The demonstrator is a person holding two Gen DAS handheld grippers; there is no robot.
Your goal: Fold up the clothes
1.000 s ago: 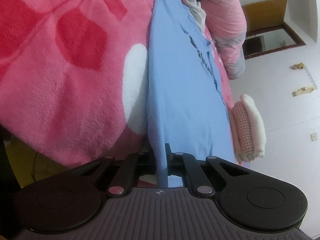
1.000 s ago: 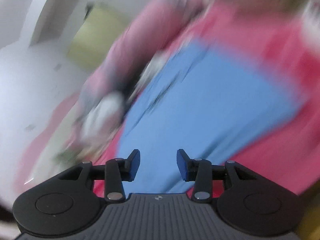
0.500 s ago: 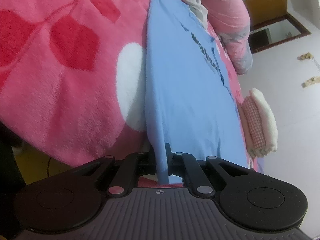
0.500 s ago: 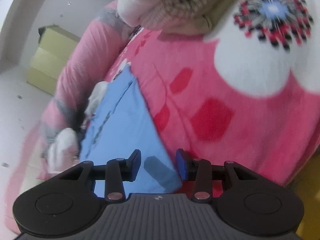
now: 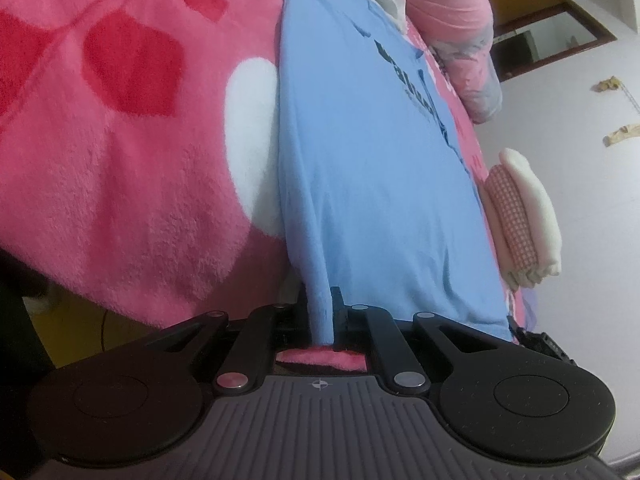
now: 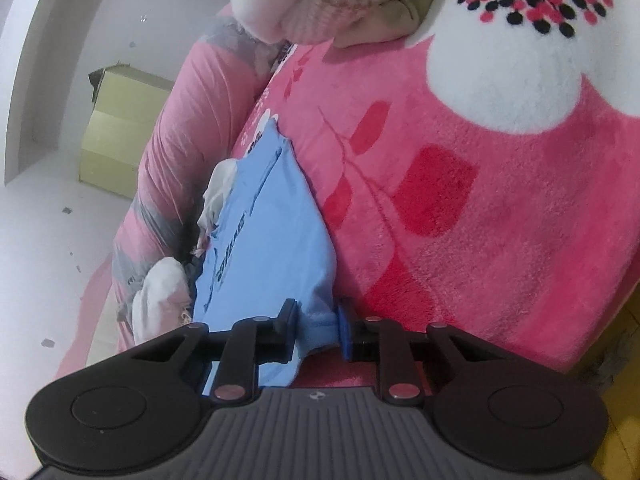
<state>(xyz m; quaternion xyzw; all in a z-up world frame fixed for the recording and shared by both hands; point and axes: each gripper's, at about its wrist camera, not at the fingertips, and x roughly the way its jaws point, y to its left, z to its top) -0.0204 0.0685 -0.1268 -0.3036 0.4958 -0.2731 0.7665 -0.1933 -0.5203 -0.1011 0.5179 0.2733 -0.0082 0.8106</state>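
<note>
I'm looking at a home bedroom: a pink blanket (image 6: 500,216) is covering the bed, folded clothes (image 5: 524,220) lying far right.

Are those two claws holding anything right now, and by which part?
Yes. Both grip the blue T-shirt by its near hem: the left claw pinches one corner, the right claw the other.

I count one blue shirt (image 5: 372,184) on one pink blanket (image 5: 120,184), one stack of folded cloths (image 5: 524,220) beside it, one rolled pink quilt (image 6: 172,152), and two grippers, the left gripper (image 5: 320,312) and the right gripper (image 6: 318,326).
</note>
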